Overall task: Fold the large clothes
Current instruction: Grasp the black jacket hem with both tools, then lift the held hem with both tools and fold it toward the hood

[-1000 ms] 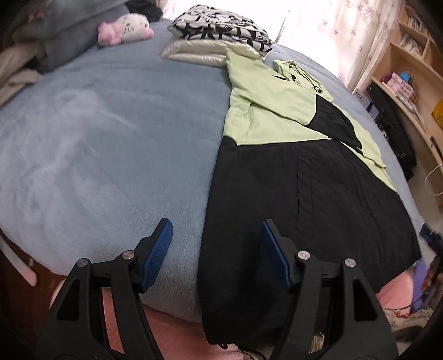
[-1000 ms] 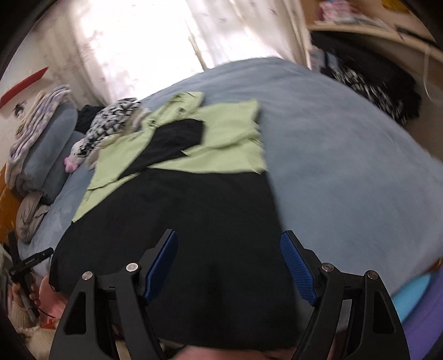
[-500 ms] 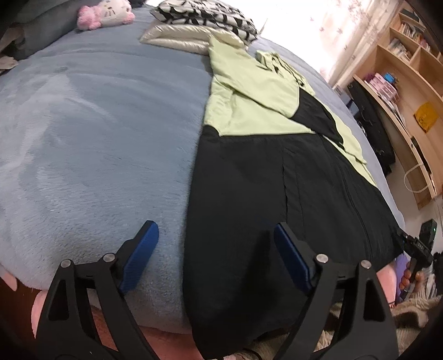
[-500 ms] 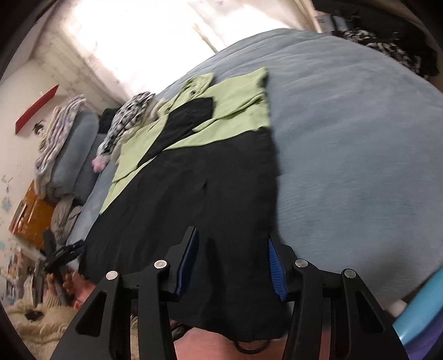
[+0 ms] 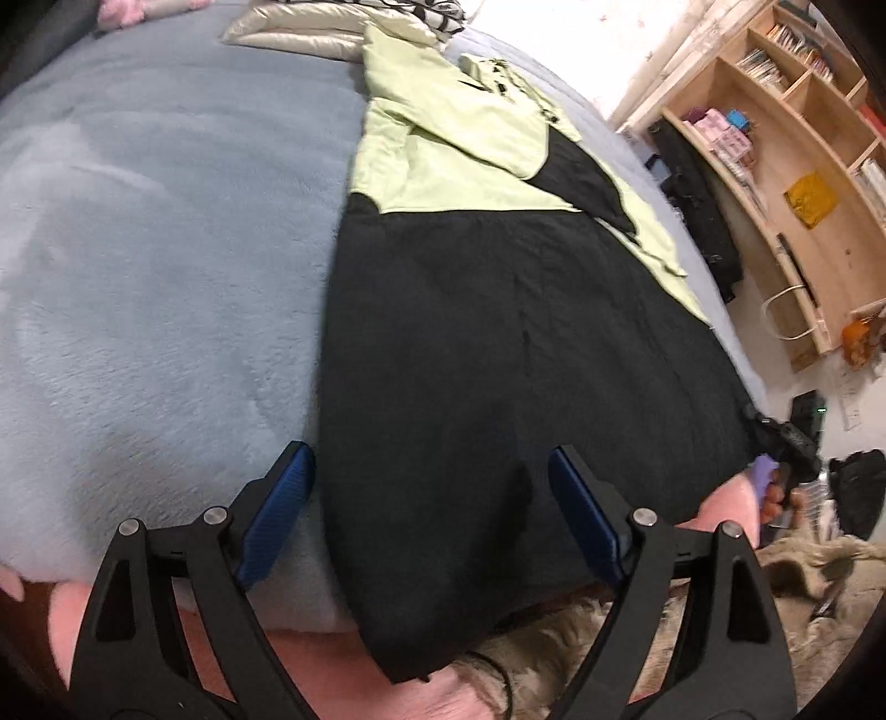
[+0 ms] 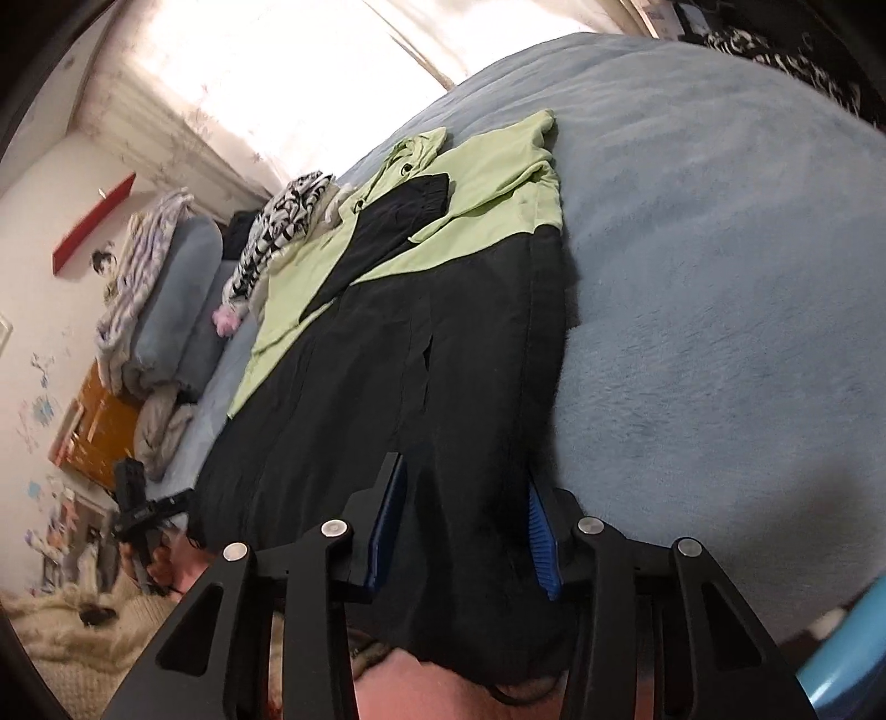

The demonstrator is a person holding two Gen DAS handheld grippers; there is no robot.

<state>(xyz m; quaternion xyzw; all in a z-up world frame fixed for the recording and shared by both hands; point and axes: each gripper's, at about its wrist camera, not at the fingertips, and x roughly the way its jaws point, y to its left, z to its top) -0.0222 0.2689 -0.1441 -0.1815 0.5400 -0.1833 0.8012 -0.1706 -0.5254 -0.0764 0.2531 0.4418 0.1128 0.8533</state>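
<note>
A large black and light-green jacket (image 5: 498, 332) lies flat on the blue-grey bed blanket (image 5: 166, 249), sleeves folded over its green top, black hem hanging over the near bed edge. My left gripper (image 5: 432, 504) is open, its blue pads straddling the hem's left corner. In the right wrist view the same jacket (image 6: 415, 343) runs away from me. My right gripper (image 6: 465, 526) is open but narrowed, its pads around the hem's right corner, fabric between them.
Folded clothes (image 5: 343, 22) and a pink plush toy (image 5: 144, 8) lie at the far end of the bed. Wooden shelves (image 5: 775, 138) stand to the right. Pillows (image 6: 177, 288) are stacked at the left in the right wrist view. A fluffy cream rug (image 5: 803, 581) covers the floor.
Both grippers moved in toward the jacket's hem. The left stayed wide open. The right jaws narrowed from wide to partly closed around the hem corner.
</note>
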